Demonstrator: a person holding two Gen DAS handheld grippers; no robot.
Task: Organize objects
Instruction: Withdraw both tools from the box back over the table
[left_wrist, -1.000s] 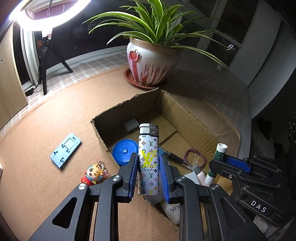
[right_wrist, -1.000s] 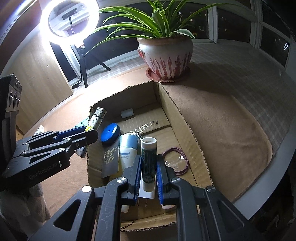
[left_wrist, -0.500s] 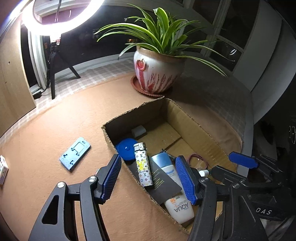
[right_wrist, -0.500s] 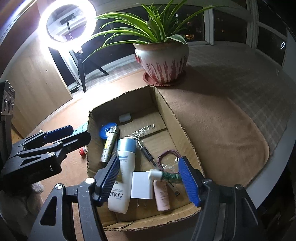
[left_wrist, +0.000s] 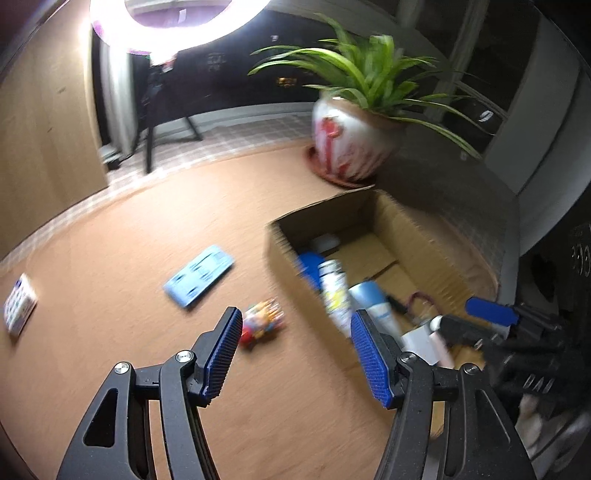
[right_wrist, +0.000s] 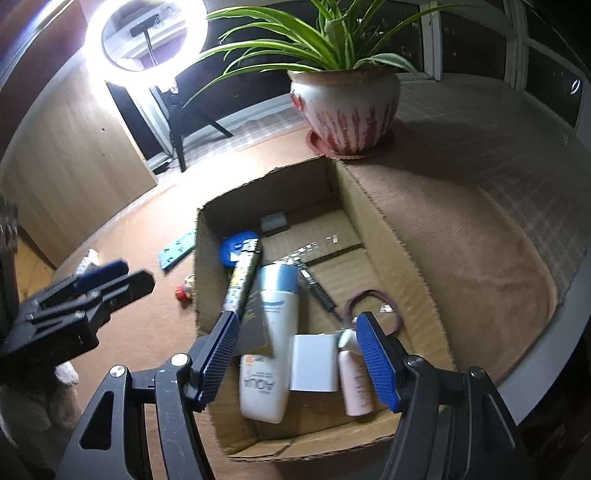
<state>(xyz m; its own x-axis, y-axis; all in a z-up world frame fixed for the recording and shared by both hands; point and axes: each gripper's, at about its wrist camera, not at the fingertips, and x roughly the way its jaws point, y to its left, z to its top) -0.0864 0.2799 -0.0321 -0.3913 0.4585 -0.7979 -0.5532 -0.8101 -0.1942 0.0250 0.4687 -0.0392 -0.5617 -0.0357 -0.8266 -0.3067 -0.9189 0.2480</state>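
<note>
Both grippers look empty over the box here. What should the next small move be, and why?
Probably lower the left gripper onto the small colourful toy and close on it. Its jaws stand open and empty, the toy lies on the brown mat just ahead, outside the cardboard box. The blue card also waits outside.

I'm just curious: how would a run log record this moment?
left gripper: open, empty | right gripper: open, empty | lighter: in box
</note>
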